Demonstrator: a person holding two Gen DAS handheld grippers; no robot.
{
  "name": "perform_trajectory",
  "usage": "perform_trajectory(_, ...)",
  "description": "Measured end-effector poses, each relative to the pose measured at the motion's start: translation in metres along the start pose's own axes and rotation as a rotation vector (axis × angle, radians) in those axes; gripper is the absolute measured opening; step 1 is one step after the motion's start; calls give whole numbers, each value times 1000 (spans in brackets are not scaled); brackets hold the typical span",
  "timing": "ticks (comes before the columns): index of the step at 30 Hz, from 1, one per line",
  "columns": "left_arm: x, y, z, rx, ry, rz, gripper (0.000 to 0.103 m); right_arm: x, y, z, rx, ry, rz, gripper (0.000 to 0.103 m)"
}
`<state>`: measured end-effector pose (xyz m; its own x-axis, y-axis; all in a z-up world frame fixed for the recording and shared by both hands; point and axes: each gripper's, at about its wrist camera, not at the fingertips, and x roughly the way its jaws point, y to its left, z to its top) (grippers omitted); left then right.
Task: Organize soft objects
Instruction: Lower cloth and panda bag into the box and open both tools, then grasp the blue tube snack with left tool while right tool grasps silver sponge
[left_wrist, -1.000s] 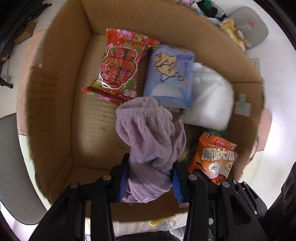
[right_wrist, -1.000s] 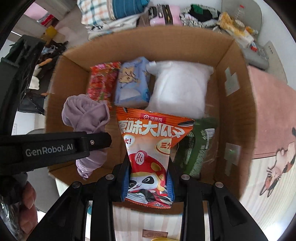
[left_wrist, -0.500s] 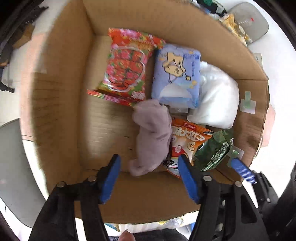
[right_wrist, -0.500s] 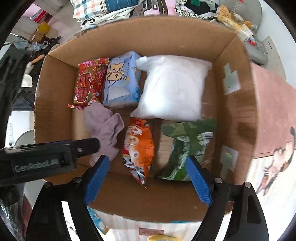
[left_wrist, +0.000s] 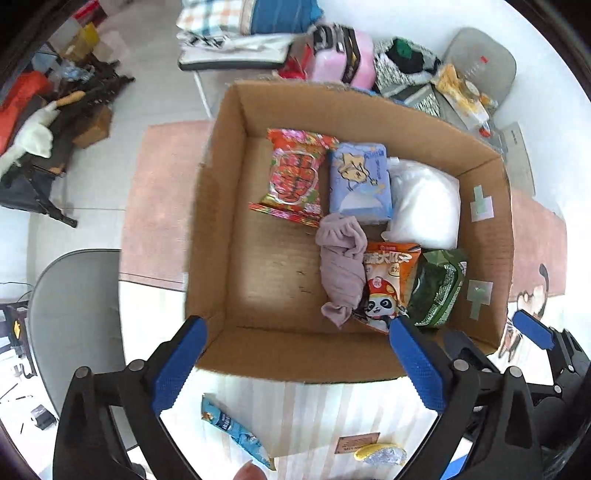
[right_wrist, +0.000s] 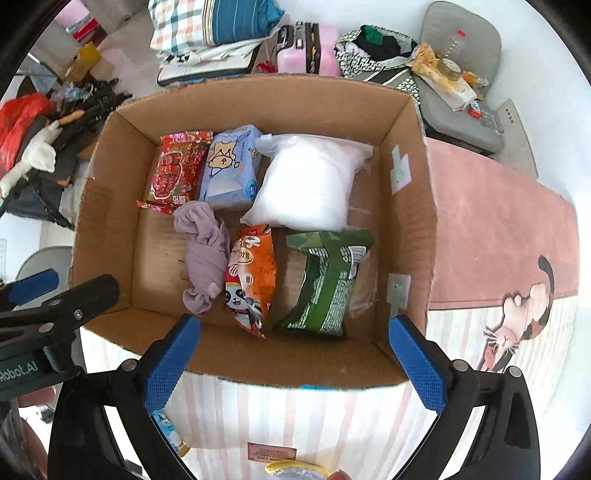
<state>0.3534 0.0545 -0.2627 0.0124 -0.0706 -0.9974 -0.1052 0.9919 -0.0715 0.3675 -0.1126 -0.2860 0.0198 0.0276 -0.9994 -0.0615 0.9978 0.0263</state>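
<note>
Both grippers now raised, spread, empty; purple cloth (left_wrist: 341, 264), orange snack bag (right_wrist: 251, 280) dropped in box (right_wrist: 236, 354)

pink suitcase (right_wrist: 308, 50) beside plaid bedding (right_wrist: 207, 22); grey chair (left_wrist: 74, 314).

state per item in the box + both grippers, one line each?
cardboard box: open-topped, upright
purple cloth: crumpled, lying loose
orange panda snack bag: sealed, beside cloth
green snack bag: sealed, lying flat
white bag: sealed, puffy
red snack bag: sealed, flat
left gripper: open, empty
right gripper: open, empty
</note>
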Motion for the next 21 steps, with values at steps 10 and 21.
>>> perform_trajectory(10,-34,-2,-30,1,-136,54,101,-44,-3,-36,27,-91,-20,103)
perform_trajectory(21,-77,-3,-60,-11,-217,33,101,-92,1,-66,15,-180,16,103)
